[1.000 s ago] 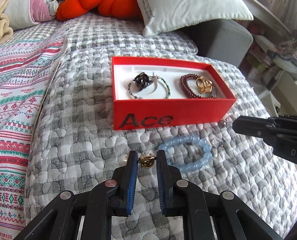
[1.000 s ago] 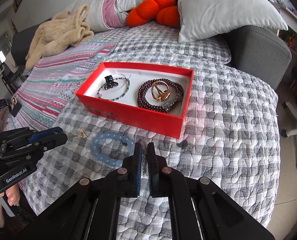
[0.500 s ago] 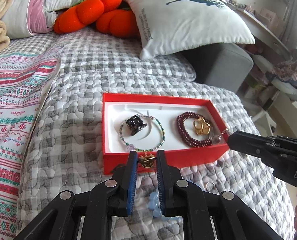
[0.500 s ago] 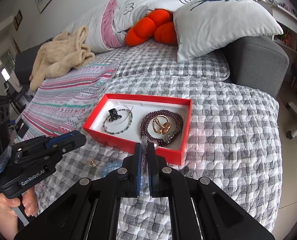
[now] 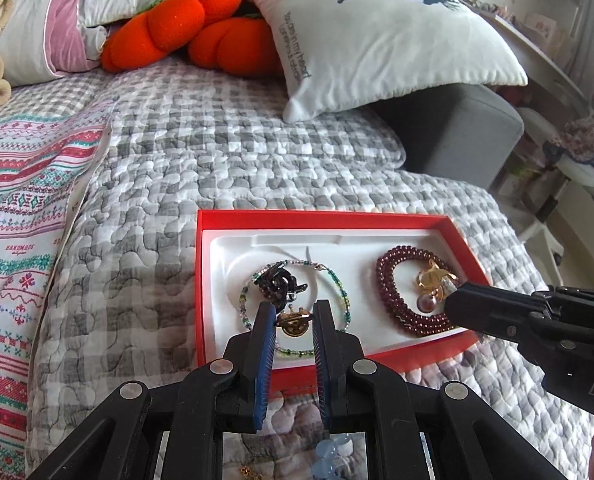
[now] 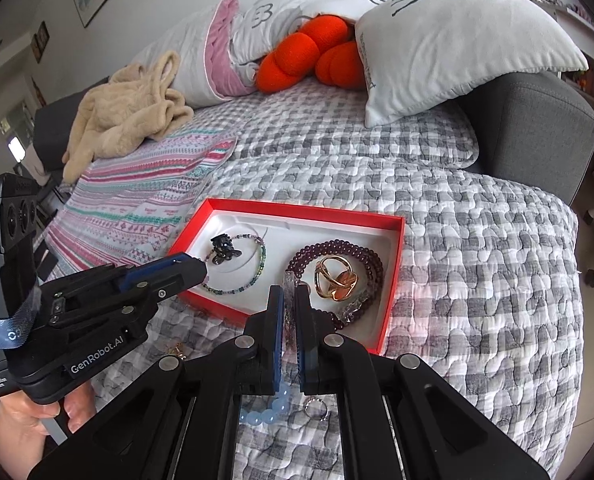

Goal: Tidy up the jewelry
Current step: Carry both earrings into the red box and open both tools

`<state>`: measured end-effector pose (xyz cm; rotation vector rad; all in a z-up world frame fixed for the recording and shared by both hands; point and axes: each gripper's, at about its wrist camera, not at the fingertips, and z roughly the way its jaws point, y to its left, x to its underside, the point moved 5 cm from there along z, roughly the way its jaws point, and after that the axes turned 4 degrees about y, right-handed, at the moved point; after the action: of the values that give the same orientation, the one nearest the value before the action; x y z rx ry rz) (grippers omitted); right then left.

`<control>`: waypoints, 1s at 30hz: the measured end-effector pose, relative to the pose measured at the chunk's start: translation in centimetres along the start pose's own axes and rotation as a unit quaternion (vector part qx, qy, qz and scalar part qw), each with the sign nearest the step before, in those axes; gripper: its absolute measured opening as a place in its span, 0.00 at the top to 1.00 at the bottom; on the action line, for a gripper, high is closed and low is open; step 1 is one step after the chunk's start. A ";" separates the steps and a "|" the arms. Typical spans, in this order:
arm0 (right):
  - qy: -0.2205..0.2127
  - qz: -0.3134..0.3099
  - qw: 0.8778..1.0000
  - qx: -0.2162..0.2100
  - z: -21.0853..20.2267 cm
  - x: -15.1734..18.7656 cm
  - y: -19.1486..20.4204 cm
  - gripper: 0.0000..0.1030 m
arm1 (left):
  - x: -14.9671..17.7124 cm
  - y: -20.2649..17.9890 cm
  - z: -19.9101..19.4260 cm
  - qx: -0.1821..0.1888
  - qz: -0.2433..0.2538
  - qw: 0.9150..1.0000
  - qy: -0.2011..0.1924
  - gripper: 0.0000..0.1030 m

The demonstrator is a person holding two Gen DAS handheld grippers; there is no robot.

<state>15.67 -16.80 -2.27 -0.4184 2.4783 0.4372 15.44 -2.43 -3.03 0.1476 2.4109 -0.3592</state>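
- Left gripper [image 5: 293, 314] pinches a small gold brooch [image 5: 293, 322] between its blue pads, held over the left half of the red box [image 5: 401, 216], above the near arc of the thin beaded bracelet [image 5: 339, 284].
- Right gripper [image 6: 290, 294] has its fingers drawn nearly together on a slim clear-and-silver pendant piece [image 6: 288, 284]; a pearl-like drop [image 5: 424, 303] shows at its tip in the left wrist view, over the dark red bracelet.
- Red box sits on the grey checked quilt [image 6: 477, 240], lid off, with a white moulded insert [image 5: 233, 248].
- Left recess: thin beaded bracelet, green and clear beads, lying flat; a black hair clip [image 5: 279, 282] rests inside its ring at the far side.
- Right recess: dark red bead bracelet [image 6: 337, 250] coiled flat, with a gold openwork ring piece [image 6: 335, 278] lying in its centre.
- On the quilt in front of the box, near side: pale blue bead bracelet [image 6: 267, 410], partly hidden under the right gripper's body; a small silver ring [image 6: 316, 408] just beside it; a small gold item [image 6: 177, 350] to the left, too small to identify.
- Person's left hand [image 6: 29, 428] grips the left tool's handle at the frame's lower left.
- Behind the box: white deer-print pillow [image 6: 457, 36], orange plush cushion [image 6: 309, 56], striped patterned blanket [image 5: 13, 200], beige fleece [image 6: 125, 108].
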 end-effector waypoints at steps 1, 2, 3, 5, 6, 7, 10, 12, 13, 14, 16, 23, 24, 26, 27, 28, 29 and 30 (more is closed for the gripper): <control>0.001 0.001 1.000 0.001 0.2 0.0 -0.1 0.95 | -0.1 0.0 0.1 -0.001 -0.001 1.000 0.000 0.87; 0.003 0.002 1.000 0.002 0.3 0.0 -0.2 0.95 | -0.1 0.1 0.1 -0.002 -0.002 1.000 -0.002 0.87; 0.004 0.002 1.000 0.003 0.4 0.0 -0.3 0.95 | -0.1 0.1 0.2 -0.003 -0.003 1.000 -0.003 0.87; 0.005 0.003 1.000 0.004 0.6 0.0 -0.5 0.95 | -0.1 0.1 0.2 -0.005 -0.005 1.000 0.001 0.86; 0.005 0.004 1.000 0.004 0.7 0.0 -0.6 0.95 | -0.1 0.1 0.1 -0.006 -0.005 1.000 0.001 0.83; 0.005 0.004 1.000 0.004 0.7 0.0 -0.6 0.94 | -0.1 0.1 0.1 -0.007 -0.004 1.000 0.000 0.81; 0.005 0.005 1.000 0.005 0.8 -0.2 -0.7 0.94 | -0.1 0.1 -0.5 -0.012 -0.002 1.000 -0.006 0.72; 0.005 0.006 1.000 0.006 0.8 -0.2 -0.8 0.94 | 0.0 0.2 -0.9 -0.013 -0.006 1.000 -0.008 0.72; 0.005 0.006 1.000 0.007 0.9 -0.3 -0.8 0.94 | 0.1 0.3 -1.2 -0.012 -0.008 1.000 -0.008 0.71; 0.006 0.004 1.000 0.008 0.9 -0.4 -0.8 0.94 | 0.1 0.4 -1.4 -0.013 -0.010 1.000 -0.009 0.71; 0.006 -0.001 1.000 0.009 1.0 -0.5 -0.6 0.94 | 0.4 0.6 -2.0 -0.014 -0.015 1.000 -0.011 0.68; 0.009 -0.012 1.000 0.016 1.9 -0.9 0.0 0.94 | 1.7 1.5 -3.0 -0.034 -0.012 0.999 -0.001 0.63; 0.009 -0.013 1.000 0.016 2.0 -0.9 0.1 0.94 | 1.8 1.7 -3.1 -0.037 -0.013 0.999 0.001 0.63; 0.011 -0.016 1.000 0.021 2.3 -0.9 0.3 0.94 | 2.1 2.3 -3.3 -0.039 -0.016 0.999 0.005 0.63; 0.011 -0.017 0.999 0.024 2.5 -0.8 0.4 0.94 | 2.3 2.5 -3.4 -0.041 -0.019 0.999 0.006 0.63; 0.012 -0.018 0.999 0.026 2.6 -0.8 0.5 0.93 | 2.4 2.8 -3.5 -0.042 -0.022 0.999 0.008 0.63; 0.011 -0.018 0.999 0.027 2.7 -0.9 0.6 0.93 | 2.5 3.0 -3.6 -0.043 -0.024 0.999 0.010 0.62; 0.010 -0.017 0.999 0.027 2.7 -0.9 0.6 0.93 | 2.6 3.2 -3.7 -0.045 -0.026 0.999 0.011 0.60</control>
<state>17.44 -15.02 -3.72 -0.4446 2.4925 0.3537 11.86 1.77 -2.73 0.0494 2.4510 -0.2740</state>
